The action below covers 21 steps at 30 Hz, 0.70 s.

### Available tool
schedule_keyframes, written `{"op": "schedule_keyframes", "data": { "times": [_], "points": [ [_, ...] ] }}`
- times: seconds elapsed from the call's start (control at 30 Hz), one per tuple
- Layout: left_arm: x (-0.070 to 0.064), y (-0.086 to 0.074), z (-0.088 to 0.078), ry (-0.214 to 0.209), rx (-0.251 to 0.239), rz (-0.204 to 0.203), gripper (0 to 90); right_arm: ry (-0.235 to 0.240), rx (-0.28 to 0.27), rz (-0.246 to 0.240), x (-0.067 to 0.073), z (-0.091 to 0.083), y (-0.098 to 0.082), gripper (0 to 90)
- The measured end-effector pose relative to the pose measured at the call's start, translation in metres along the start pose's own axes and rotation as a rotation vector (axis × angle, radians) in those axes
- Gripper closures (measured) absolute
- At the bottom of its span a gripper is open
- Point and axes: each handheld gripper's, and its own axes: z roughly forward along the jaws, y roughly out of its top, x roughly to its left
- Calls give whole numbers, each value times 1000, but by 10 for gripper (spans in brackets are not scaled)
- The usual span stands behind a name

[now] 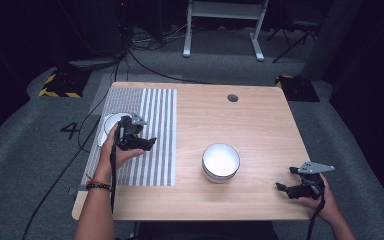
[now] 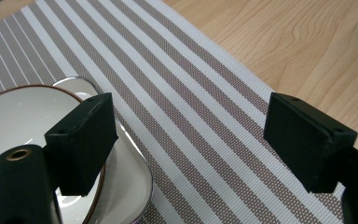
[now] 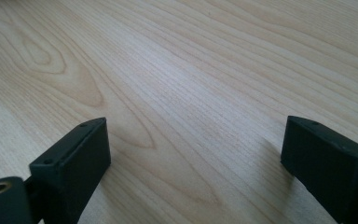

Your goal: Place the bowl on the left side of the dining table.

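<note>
A person's left hand holds my left gripper (image 1: pixel 146 143) over the striped placemat (image 1: pixel 152 130) at the table's left. Its jaws stand wide apart with nothing between them (image 2: pixel 193 135). A white plate (image 1: pixel 109 126) with a thin brown rim (image 2: pixel 23 121) lies on the mat just beside the left jaw, and a shiny white edge (image 2: pixel 137 182) shows under it. A white bowl (image 1: pixel 220 161) with a dark rim stands on the bare wood right of the mat. Low over the table's front right corner, my right gripper (image 1: pixel 286 179) is open over bare wood (image 3: pixel 198 154).
The wooden table (image 1: pixel 260 120) has a round cable hole (image 1: pixel 232 97) near its far edge. Cables trail from both grippers off the front edge. Behind the table are a white desk frame (image 1: pixel 225 30) and floor cables.
</note>
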Motion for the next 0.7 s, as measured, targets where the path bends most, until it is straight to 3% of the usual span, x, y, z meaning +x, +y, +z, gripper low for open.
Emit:
{"op": "schedule_keyframes", "data": {
  "times": [0.7],
  "points": [
    [-37, -8, -11, -33, -56, 82, 165, 0, 0, -1, 0, 0, 0, 82]
  ]
}}
